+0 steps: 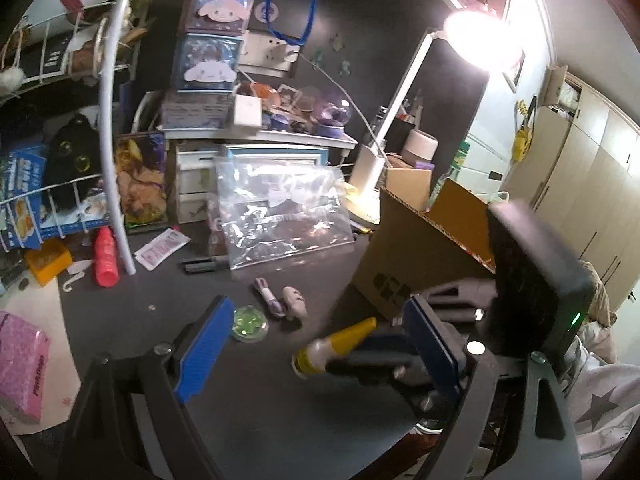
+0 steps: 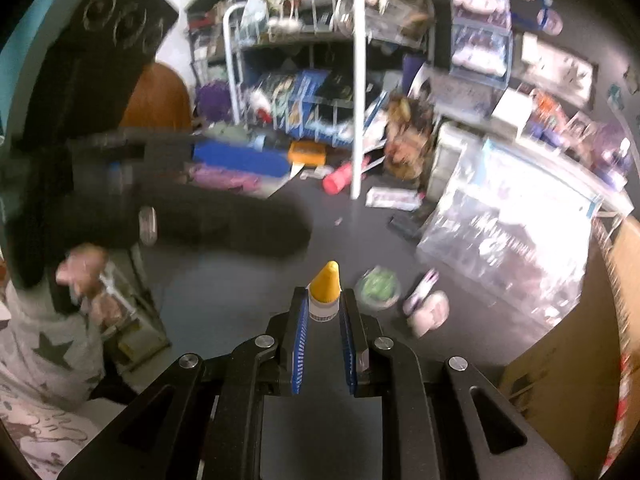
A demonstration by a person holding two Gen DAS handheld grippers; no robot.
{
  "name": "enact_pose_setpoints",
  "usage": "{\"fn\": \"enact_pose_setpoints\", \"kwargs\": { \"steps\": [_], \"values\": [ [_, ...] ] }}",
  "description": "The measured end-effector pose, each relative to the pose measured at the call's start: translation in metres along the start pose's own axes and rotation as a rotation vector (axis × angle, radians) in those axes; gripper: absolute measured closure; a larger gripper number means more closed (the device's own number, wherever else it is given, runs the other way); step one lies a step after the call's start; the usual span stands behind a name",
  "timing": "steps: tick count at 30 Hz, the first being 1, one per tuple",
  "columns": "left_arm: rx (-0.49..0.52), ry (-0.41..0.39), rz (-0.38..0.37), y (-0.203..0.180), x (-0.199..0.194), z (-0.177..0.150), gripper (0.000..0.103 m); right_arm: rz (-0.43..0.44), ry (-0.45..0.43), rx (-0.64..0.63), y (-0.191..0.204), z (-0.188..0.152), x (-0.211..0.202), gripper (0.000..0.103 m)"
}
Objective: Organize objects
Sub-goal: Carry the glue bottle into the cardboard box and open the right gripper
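Cluttered dark desk (image 1: 248, 400); wire rack (image 1: 116, 128), cardboard box (image 1: 420, 248), lit lamp (image 1: 476, 36).

The dark grey table (image 1: 168, 292) is seen from close above in both fisheye views, each tilted downward along its own claw. The round green disc (image 1: 250, 324) (image 2: 377, 287), clear plastic bag (image 1: 280, 216) (image 2: 504, 256) and white wire rack (image 1: 110, 120) (image 2: 360, 80) are shared.

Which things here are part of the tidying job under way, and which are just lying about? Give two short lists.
Part of the job:
- small bottle with a yellow cap, held in the right gripper
- cardboard box, open, probably where it goes
- left gripper, open, holding nothing

Lying about:
- green round tin
- red bottle
- clear plastic bag
- pink packet
- desk lamp
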State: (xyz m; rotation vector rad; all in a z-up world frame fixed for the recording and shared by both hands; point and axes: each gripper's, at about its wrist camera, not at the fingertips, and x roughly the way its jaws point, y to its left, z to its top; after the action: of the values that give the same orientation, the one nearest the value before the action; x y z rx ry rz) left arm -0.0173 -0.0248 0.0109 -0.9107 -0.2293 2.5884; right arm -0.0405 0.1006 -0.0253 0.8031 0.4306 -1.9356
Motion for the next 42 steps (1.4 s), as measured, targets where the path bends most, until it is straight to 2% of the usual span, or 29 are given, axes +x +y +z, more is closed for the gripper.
{"fn": "enact_pose_setpoints", "kwargs": {
  "steps": [3, 10, 17, 23, 27, 30, 32, 34, 36, 42],
  "values": [
    [-0.022, 0.01, 0.004, 0.007, 0.002, -0.005, 0.017, 0.012, 0.066, 0.008, 0.002, -0.015, 0.024, 0.092],
    [-0.043, 0.046, 0.019, 0.019, 0.012, -0.017, 0.017, 0.036, 0.125, 0.04, -0.006, -0.03, 0.049, 0.092],
    [-0.051, 0.069, 0.022, 0.026, 0.02, -0.024, 0.017, 0.031, 0.14, 0.045, -0.01, -0.034, 0.044, 0.092],
    [-0.048, 0.084, 0.017, 0.026, 0.026, -0.027, 0.017, 0.016, 0.2, 0.058, -0.014, -0.051, 0.054, 0.092],
    [-0.043, 0.094, 0.02, 0.025, 0.029, -0.028, 0.017, -0.011, 0.191, 0.045, -0.015, -0.051, 0.057, 0.092],
    [-0.042, 0.112, 0.019, 0.026, 0.032, -0.031, 0.017, -0.016, 0.186, 0.036, -0.013, -0.049, 0.06, 0.081],
    [-0.05, 0.127, 0.016, 0.027, 0.036, -0.035, 0.017, -0.016, 0.178, 0.037, -0.012, -0.046, 0.062, 0.079],
    [-0.059, 0.143, 0.018, 0.029, 0.04, -0.04, 0.017, -0.028, 0.168, 0.027, -0.012, -0.044, 0.066, 0.082],
    [-0.065, 0.155, 0.018, 0.031, 0.042, -0.044, 0.017, -0.042, 0.16, 0.016, -0.011, -0.043, 0.068, 0.092],
    [-0.082, 0.179, 0.002, 0.035, 0.049, -0.052, 0.017, -0.033, 0.106, -0.007, -0.006, -0.039, 0.059, 0.092]
  ]
}}
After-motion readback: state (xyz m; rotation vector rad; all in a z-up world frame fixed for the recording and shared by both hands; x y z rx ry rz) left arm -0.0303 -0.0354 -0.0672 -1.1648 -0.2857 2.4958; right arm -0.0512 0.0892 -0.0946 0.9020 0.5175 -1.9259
